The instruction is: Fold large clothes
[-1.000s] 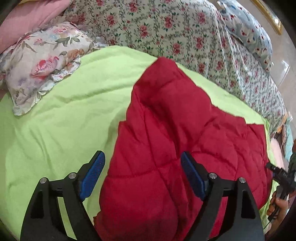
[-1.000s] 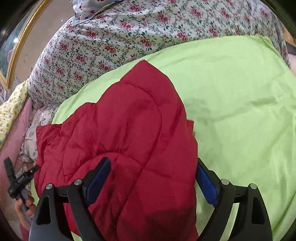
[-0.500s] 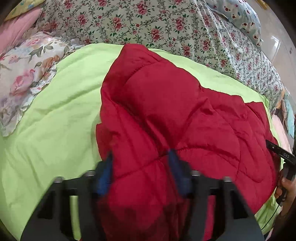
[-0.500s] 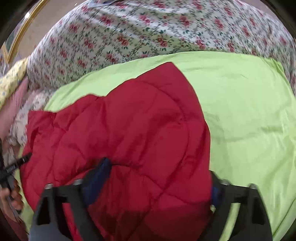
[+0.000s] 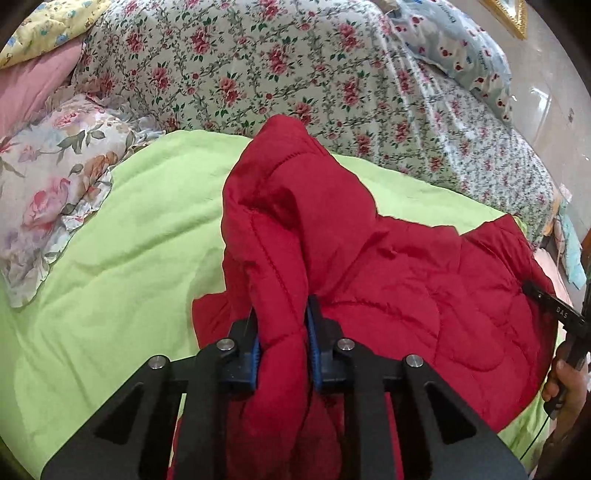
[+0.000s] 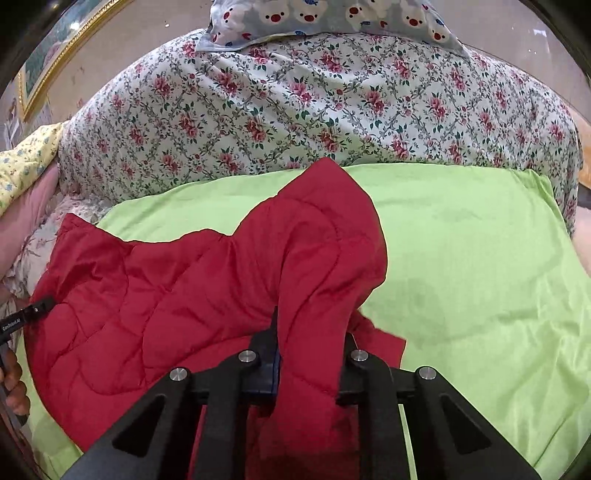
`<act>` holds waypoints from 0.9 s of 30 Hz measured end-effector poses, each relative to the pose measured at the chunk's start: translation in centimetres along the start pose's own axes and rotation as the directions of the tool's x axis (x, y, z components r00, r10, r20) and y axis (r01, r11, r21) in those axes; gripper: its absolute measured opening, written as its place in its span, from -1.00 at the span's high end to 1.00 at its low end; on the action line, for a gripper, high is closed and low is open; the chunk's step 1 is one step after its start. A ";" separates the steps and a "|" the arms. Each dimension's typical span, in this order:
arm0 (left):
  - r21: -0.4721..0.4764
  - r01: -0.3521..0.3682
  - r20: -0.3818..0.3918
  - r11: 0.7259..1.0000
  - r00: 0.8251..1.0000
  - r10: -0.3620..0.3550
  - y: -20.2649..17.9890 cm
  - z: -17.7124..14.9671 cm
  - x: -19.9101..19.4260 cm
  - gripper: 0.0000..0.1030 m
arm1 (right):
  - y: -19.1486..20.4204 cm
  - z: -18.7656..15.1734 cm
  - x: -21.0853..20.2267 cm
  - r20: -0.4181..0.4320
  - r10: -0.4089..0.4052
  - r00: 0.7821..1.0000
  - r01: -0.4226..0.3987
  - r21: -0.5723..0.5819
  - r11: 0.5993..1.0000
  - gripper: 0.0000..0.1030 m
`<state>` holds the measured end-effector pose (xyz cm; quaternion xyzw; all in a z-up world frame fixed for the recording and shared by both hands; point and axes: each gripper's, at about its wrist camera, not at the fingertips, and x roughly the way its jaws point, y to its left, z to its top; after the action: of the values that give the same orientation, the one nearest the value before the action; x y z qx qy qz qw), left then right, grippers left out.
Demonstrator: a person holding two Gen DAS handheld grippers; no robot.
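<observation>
Covering the floral bed [image 6: 332,110], a green sheet [image 6: 480,277] bears the red jacket [image 6: 166,295].

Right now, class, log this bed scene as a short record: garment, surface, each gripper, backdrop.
garment: red quilted jacket, bunched
surface: lime green sheet under it
left gripper: jaws just closed, pinching a jacket fold
right gripper: shut on a jacket fold
backdrop: floral bedspread, bear-print pillow
</observation>
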<state>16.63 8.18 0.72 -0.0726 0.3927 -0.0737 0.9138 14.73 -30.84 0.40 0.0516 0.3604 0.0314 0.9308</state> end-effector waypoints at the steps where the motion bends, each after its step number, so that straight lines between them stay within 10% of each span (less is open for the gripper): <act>1: -0.001 -0.007 -0.009 1.000 1.000 0.007 0.1 0.0 0.6 0.66 | -0.1 0.1 0.7 -0.008 -0.013 1.000 0.013 0.000 1.000 0.68; 27: 0.057 -0.131 -0.090 0.990 0.987 0.136 -0.6 -1.3 4.8 0.41 | -1.7 -1.9 6.3 -0.146 -0.035 0.989 0.040 0.031 0.999 0.48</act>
<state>18.92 6.55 -3.39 -0.0192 0.4369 -0.0255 0.8989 18.14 -31.78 -5.47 0.0581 0.4286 0.0114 0.9016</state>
